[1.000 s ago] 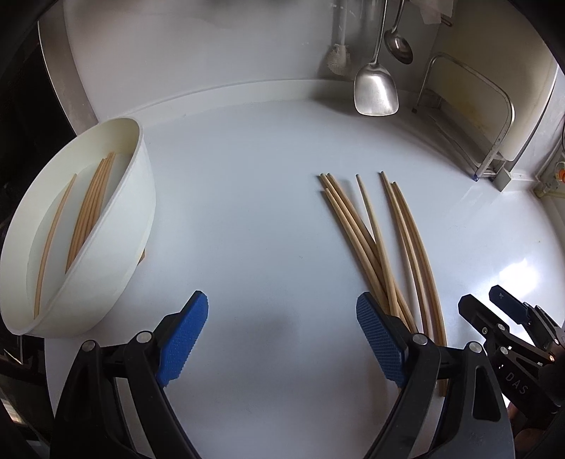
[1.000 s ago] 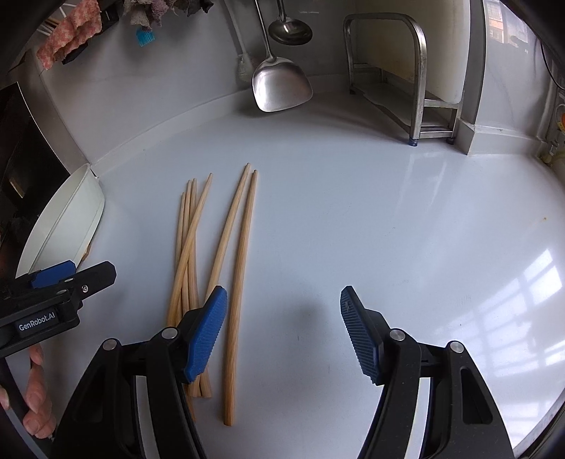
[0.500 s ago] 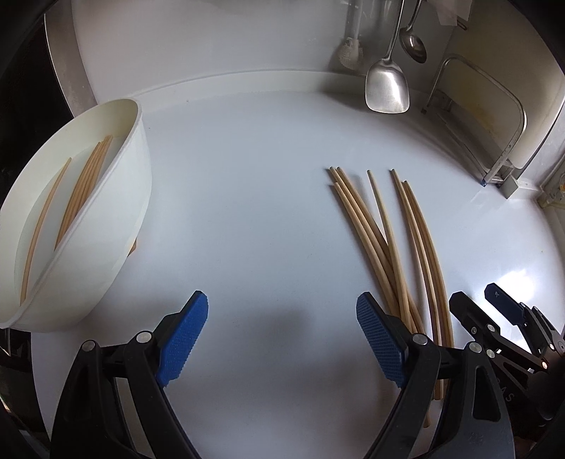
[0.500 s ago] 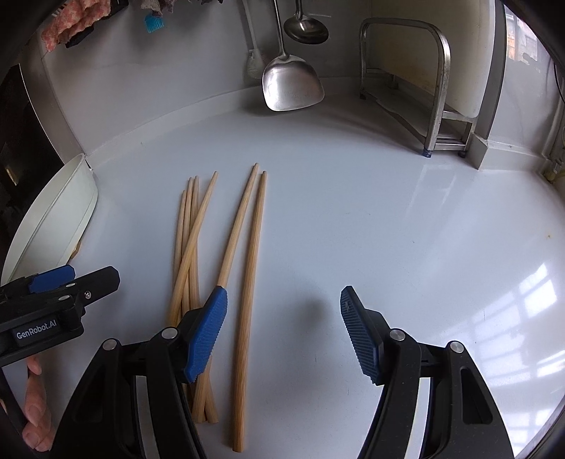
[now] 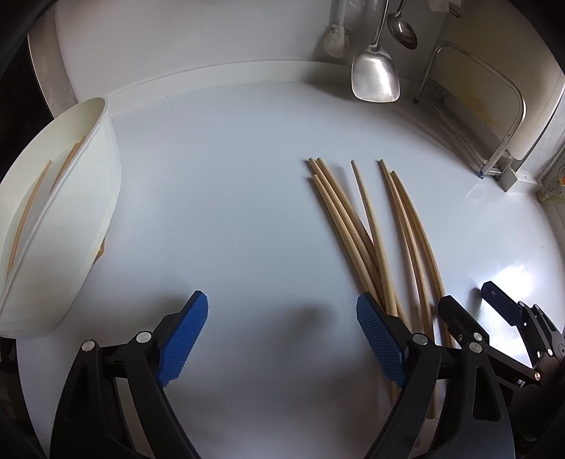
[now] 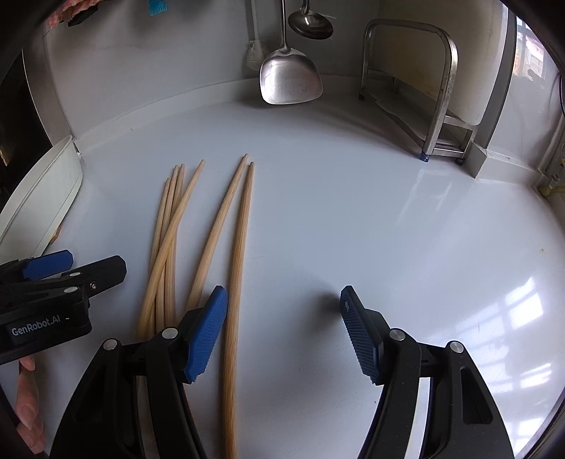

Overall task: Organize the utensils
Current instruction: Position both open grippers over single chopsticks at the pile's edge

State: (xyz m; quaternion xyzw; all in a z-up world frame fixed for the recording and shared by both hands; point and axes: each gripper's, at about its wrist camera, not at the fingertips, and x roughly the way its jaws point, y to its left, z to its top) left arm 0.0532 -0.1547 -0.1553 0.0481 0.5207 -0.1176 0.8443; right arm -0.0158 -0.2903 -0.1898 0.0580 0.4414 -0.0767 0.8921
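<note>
Several long wooden chopsticks [image 5: 356, 226] lie loose on the white counter, also in the right wrist view [image 6: 197, 240]. A white oval container [image 5: 70, 226] at the left holds more chopsticks [image 5: 24, 219]; its rim shows in the right wrist view [image 6: 42, 197]. My left gripper [image 5: 279, 335] is open and empty, low over the counter just left of the loose chopsticks. My right gripper [image 6: 284, 332] is open and empty, its left pad [image 6: 206, 335] over the chopsticks' near ends. Each gripper shows in the other's view, the right one [image 5: 494, 310] and the left one [image 6: 70, 268].
A steel spatula [image 5: 376, 76], a ladle [image 5: 402, 31] and a brush [image 5: 337, 39] hang on the back wall. A metal rack [image 6: 423, 99] with a cutting board [image 5: 494, 99] stands at the back right. A raised ledge runs along the counter's back.
Both grippers have drawn back toward the near edge. The chopsticks' near ends now lie under and between the right gripper's fingers. The chopsticks and the container have not moved.
</note>
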